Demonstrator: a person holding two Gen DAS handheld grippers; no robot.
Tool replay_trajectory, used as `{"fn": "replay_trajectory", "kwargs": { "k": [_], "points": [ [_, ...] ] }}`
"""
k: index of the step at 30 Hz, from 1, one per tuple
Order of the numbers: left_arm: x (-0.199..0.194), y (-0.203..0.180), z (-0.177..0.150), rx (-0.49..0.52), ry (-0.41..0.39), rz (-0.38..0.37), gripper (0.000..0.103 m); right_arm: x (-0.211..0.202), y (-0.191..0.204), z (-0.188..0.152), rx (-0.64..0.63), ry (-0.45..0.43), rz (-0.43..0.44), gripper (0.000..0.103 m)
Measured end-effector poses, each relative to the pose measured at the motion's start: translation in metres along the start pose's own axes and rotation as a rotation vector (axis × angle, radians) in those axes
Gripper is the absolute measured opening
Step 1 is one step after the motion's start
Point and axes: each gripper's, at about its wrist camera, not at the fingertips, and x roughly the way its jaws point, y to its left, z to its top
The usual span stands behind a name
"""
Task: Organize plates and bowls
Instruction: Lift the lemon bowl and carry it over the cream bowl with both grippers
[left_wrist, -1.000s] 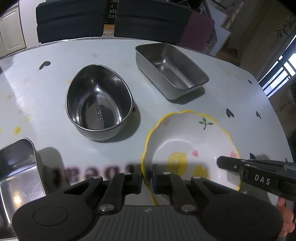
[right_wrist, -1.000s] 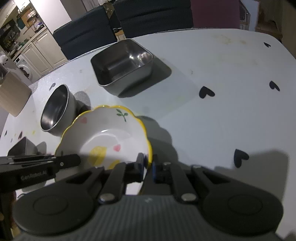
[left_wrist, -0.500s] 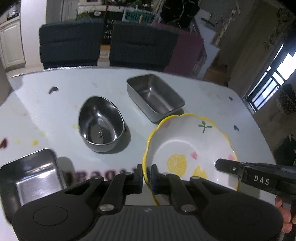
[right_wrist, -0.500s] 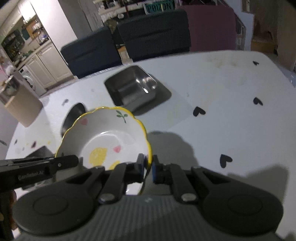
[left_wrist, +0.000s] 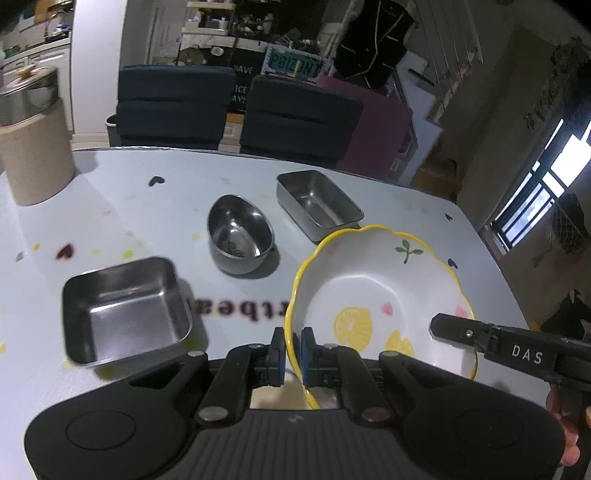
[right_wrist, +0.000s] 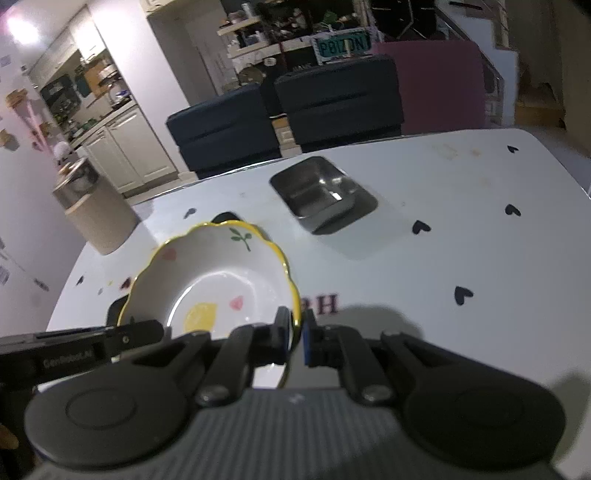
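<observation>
Now both grippers, left gripper (left_wrist: 293, 356) and right gripper (right_wrist: 296, 341), clamped on opposite rims, have lifted the scalloped lemon plate (left_wrist: 384, 295) clear of the table (left_wrist: 147, 221), ready for carrying toward a stacking spot

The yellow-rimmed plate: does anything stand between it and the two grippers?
Nothing visible does. The left gripper is shut on the near rim of the yellow-rimmed plate, and the right gripper is shut on the opposite rim, jaws directly on it.

Both wrist cameras look steeply down along their fingers, sharing the scalloped plate (left_wrist: 384, 295) close up.
</observation>
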Motion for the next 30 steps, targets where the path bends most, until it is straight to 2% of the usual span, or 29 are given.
{"fn": "replay_trajectory", "kwargs": {
  "k": [14,30],
  "points": [
    [-0.047,0.036,-0.052,-0.061,-0.048,0.041,0.008,-0.008,0.036,-0.042,-0.046,-0.007,0.041,0.008],
    [-0.043,0.077,-0.079,-0.127,-0.025,0.072,0.009,0.011,0.065,-0.058,-0.097,0.064,0.051,0.009]
  ]
}}
